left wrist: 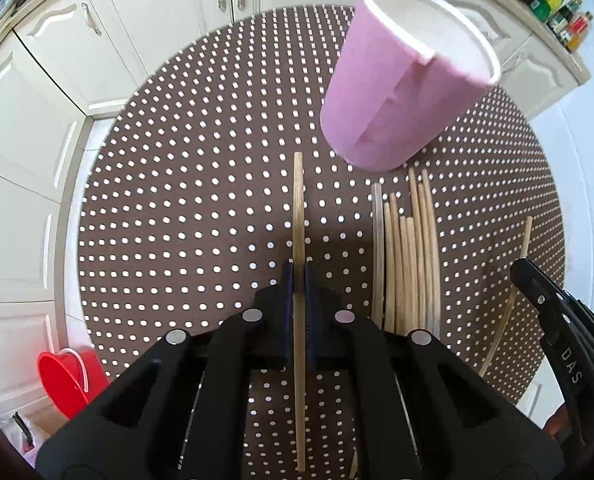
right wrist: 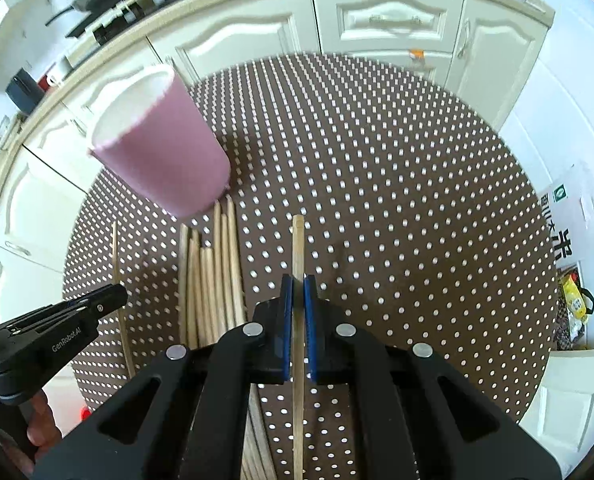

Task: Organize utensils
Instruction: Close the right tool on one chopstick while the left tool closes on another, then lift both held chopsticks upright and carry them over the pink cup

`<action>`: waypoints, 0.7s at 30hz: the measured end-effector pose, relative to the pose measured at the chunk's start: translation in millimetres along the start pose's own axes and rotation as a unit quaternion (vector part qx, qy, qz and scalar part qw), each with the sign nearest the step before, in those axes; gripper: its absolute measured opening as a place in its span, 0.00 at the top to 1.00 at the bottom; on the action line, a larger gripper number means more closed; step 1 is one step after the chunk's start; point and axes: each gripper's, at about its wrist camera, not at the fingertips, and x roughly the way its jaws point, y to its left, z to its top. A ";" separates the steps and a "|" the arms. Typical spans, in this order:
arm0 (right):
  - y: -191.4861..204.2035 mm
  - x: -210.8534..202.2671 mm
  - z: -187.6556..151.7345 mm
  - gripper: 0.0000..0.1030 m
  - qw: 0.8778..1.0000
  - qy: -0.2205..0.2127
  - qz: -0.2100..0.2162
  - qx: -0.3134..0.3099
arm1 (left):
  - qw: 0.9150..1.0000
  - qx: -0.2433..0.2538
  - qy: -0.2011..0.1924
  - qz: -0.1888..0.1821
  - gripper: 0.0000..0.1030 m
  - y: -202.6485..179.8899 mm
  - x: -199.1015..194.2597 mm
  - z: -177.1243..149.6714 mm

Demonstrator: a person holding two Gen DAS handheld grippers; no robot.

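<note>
Two claws, each clamped tight on one pale wooden chopstick: the left claw (left wrist: 299,276) holds its stick (left wrist: 298,208), the right claw (right wrist: 298,284) its own (right wrist: 297,240), above the round brown polka-dot bench (right wrist: 417,200). More pale chopsticks (left wrist: 407,256) lie bundled near the pink paper cup (left wrist: 401,92) at mid-bench. Next, seemingly, each stick needs tipping upright over the cup's mouth.

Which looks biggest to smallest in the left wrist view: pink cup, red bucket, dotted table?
1. Dotted table, which fills most of the view.
2. Pink cup.
3. Red bucket, though it sits lower and farther away, so its true size against the cup is unsure.
</note>
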 end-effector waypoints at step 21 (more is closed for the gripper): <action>13.2 -93.1 7.2 0.95 0.984 -0.150 0.091 -0.010 | 0.994 -0.011 -0.107 -0.014 0.94 17.4 -119.3 -58.3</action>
